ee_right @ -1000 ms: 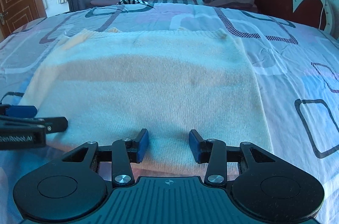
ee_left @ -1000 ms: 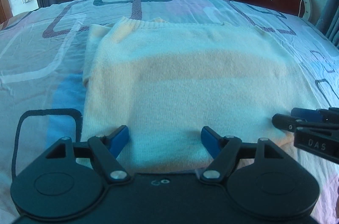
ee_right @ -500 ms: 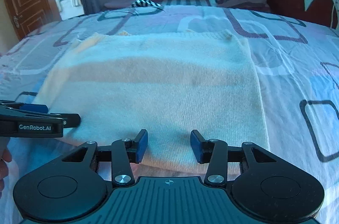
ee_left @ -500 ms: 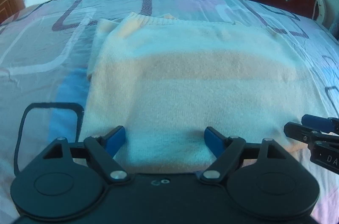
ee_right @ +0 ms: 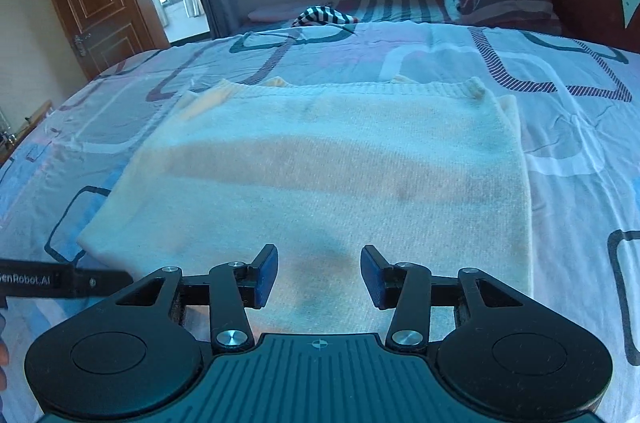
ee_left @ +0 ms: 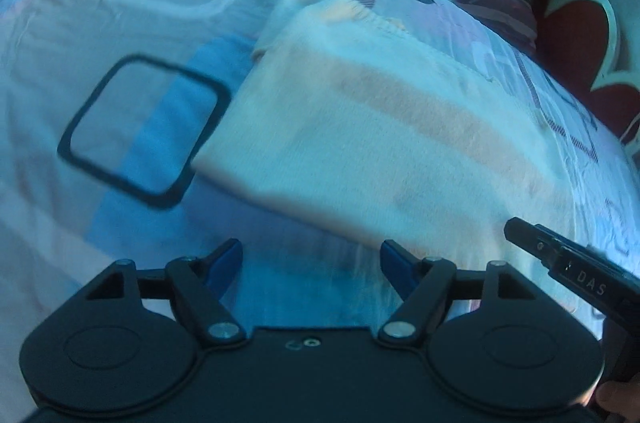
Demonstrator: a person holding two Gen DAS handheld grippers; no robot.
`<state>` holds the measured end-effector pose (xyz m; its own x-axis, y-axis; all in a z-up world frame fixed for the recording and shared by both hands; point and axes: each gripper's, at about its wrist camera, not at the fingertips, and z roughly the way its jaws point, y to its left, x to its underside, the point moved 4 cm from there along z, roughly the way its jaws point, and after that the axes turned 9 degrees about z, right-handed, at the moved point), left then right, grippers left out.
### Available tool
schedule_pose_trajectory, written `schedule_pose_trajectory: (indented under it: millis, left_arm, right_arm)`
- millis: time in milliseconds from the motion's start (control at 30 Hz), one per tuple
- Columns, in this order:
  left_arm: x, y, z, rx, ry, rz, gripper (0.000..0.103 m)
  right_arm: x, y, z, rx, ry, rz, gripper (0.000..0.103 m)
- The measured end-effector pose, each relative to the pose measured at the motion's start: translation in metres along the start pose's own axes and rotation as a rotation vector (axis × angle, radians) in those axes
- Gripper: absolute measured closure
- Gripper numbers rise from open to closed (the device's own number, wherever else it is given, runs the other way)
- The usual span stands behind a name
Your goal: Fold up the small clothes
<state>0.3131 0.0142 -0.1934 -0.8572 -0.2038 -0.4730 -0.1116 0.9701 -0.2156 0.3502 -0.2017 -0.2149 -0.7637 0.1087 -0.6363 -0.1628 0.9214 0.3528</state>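
"DAS" on right gripper (ee_left: 576, 273); "enRobot.AI" on left gripper (ee_right: 60, 280)

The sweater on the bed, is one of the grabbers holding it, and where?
No. The sweater lies flat on the bed. The left gripper and the right gripper are both open with nothing pinched.

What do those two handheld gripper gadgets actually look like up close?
Both are black plastic. The left gripper has two round discs at its base, angled link arms with silver screws and blue pads on its fingers; seen from the side it reads "GenRobot.AI". The right gripper is built the same, with a ribbed dark body and a small crosshair mark; its side reads "DAS". No cables show.
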Motion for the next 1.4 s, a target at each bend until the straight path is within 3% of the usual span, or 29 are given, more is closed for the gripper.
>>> schedule_pose_trajectory:
  millis: [300,500,800,867,967,1067,1167,1400]
  left_arm:
    - [-0.008,0.017,0.015,0.148,-0.098,-0.201,0.023]
    - [-0.031,0.023,0.033,0.234,-0.192,-0.247,0.022]
    - [-0.057,0.041,0.057,0.339,-0.239,-0.324,0.053]
    - [-0.059,0.045,0.062,0.345,-0.239,-0.341,0.066]
    - [-0.060,0.051,0.066,0.348,-0.237,-0.351,0.080]
    - [-0.060,0.053,0.063,0.346,-0.244,-0.346,0.087]
    - [-0.064,0.047,0.054,0.333,-0.273,-0.304,0.097]
    - [-0.087,0.004,0.022,0.285,-0.345,-0.069,0.096]
  right_arm:
    - [0.000,0.010,0.005,-0.006,0.002,-0.022,0.057]
    - [-0.003,0.016,0.010,0.041,-0.016,-0.040,0.057]
    - [-0.043,0.032,0.046,0.124,-0.091,-0.005,0.057]
    - [-0.050,0.036,0.055,0.144,-0.104,-0.014,0.057]
    - [-0.048,0.038,0.073,0.174,-0.076,-0.028,0.057]
    - [-0.038,0.039,0.086,0.213,-0.064,-0.069,0.057]
    - [-0.037,0.039,0.088,0.220,-0.060,-0.075,0.057]
    - [-0.036,0.037,0.088,0.200,-0.063,-0.063,0.055]
